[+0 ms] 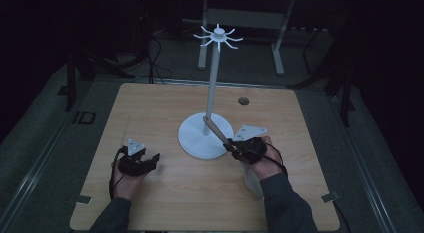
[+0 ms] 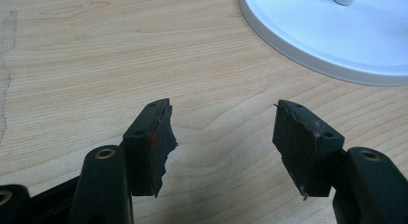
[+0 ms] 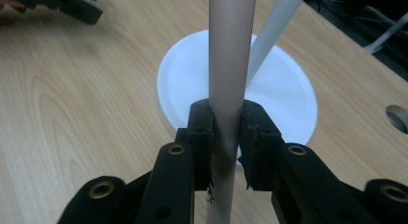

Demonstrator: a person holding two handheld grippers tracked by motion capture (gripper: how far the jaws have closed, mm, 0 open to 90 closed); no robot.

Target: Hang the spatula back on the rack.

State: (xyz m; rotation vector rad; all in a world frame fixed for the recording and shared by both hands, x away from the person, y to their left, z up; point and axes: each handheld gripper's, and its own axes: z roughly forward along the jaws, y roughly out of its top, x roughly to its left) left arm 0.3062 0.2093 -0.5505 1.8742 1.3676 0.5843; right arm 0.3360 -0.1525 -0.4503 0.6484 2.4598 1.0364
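My left gripper (image 1: 156, 157) rests low over the wooden table (image 1: 150, 108) at its near left, jaws spread wide with nothing between them; in the left gripper view its two pads (image 2: 154, 137) frame bare wood grain, and the rim of the white stand base (image 2: 308, 46) curves past just beyond them. Moving right, the stand (image 1: 212, 83) rises from the middle of the table, a slim white pole topped by a ring of curved hooks (image 1: 218, 36). My right gripper (image 1: 231, 144) is clamped on a tan rod (image 1: 216, 131), which slants up and away toward the foot of the pole; in the right gripper view the rod (image 3: 231, 56) runs straight up between my jaws, pinched firmly on both sides, with the base behind it. I judge that I am carrying this rod to the stand, the holding step done and the placing not yet begun. Next I need to steer the rod's far end carefully relative to the pole without knocking the stand, perhaps steadying the base with my free left gripper. I can read no brand, label or writing on any of these things.
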